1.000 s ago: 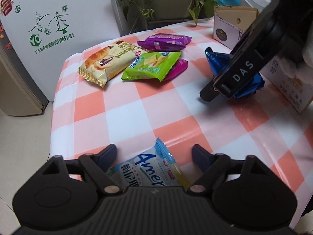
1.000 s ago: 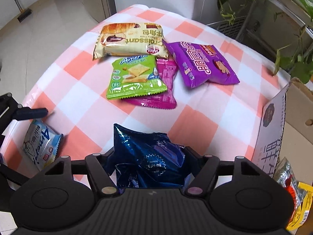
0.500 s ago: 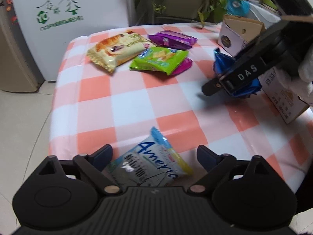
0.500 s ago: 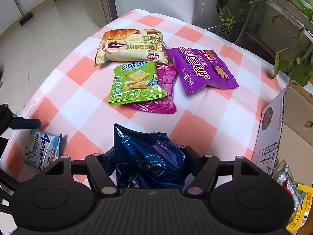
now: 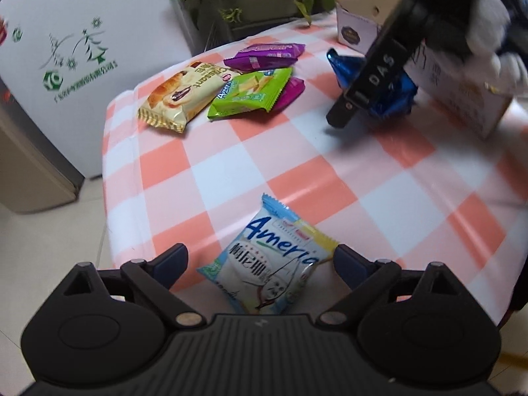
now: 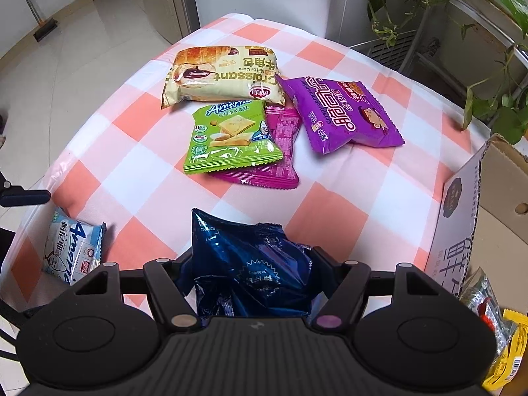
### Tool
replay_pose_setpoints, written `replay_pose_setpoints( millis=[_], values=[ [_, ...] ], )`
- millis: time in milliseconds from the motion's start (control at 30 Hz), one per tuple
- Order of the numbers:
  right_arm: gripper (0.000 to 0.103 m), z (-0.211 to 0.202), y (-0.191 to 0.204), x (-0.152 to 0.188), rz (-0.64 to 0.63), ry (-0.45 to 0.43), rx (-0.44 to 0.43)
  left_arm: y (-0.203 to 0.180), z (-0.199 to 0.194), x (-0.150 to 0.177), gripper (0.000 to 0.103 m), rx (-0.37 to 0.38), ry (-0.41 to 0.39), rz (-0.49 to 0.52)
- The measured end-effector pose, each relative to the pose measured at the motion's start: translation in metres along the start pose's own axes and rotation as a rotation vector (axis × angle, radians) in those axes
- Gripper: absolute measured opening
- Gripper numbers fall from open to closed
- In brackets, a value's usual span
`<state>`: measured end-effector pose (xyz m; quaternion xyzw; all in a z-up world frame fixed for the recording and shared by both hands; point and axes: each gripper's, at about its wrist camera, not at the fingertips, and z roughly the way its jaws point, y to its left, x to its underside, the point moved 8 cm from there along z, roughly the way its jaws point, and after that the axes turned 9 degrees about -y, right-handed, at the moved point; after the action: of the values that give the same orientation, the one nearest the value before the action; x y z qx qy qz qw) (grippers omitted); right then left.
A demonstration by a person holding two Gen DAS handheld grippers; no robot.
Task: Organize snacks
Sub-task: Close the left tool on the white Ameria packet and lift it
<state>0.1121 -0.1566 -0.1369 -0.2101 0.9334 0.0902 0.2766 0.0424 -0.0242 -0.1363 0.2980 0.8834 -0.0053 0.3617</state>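
Observation:
My right gripper [image 6: 250, 257] is shut on a dark blue foil snack bag [image 6: 254, 264], held just above the table beside the cardboard box [image 6: 462, 217]; the bag also shows in the left wrist view [image 5: 386, 89]. My left gripper [image 5: 260, 257] is open, its fingers either side of a white-and-blue Ameria packet [image 5: 274, 270] lying at the table's near edge; that packet shows in the right wrist view [image 6: 72, 250]. A croissant pack [image 6: 221, 72], a green Ameria packet [image 6: 227, 138], a magenta packet [image 6: 277, 151] and a purple packet [image 6: 340, 112] lie clustered at the far side.
The table has a pink-and-white check cloth [image 5: 297, 171]. The open cardboard box holds other snack packets [image 6: 488, 323]. A white fridge [image 5: 72, 49] and potted plants [image 6: 478, 33] stand behind the table. Tiled floor lies past the left edge.
My left gripper has drawn back and up from the white-and-blue packet, which now lies more fully in view between its open fingers. The right gripper has kept hold of the blue bag, rising slightly.

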Motion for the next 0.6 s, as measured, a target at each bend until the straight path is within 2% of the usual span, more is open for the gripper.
replay_pose_setpoints(
  millis=[133, 200, 233, 433, 600],
  values=[
    [0.075, 0.0, 0.002, -0.001, -0.002, -0.004, -0.002, -0.001, 0.009, 0.001, 0.097, -0.015, -0.017, 0.064],
    [0.075, -0.001, 0.002, -0.002, -0.003, -0.006, -0.006, -0.001, 0.01, -0.001, 0.094, -0.003, -0.025, 0.057],
    [0.075, -0.002, 0.001, -0.002, -0.003, -0.006, -0.007, -0.001, 0.011, -0.002, 0.092, 0.005, -0.027, 0.038],
    [0.075, -0.002, 0.001, -0.004, 0.003, -0.012, -0.002, 0.0, 0.018, -0.007, 0.066, 0.062, -0.021, -0.129],
    [0.075, -0.002, 0.001, -0.005, -0.001, -0.015, -0.005, 0.007, 0.021, -0.01, 0.062, 0.02, -0.014, -0.198]
  ],
)
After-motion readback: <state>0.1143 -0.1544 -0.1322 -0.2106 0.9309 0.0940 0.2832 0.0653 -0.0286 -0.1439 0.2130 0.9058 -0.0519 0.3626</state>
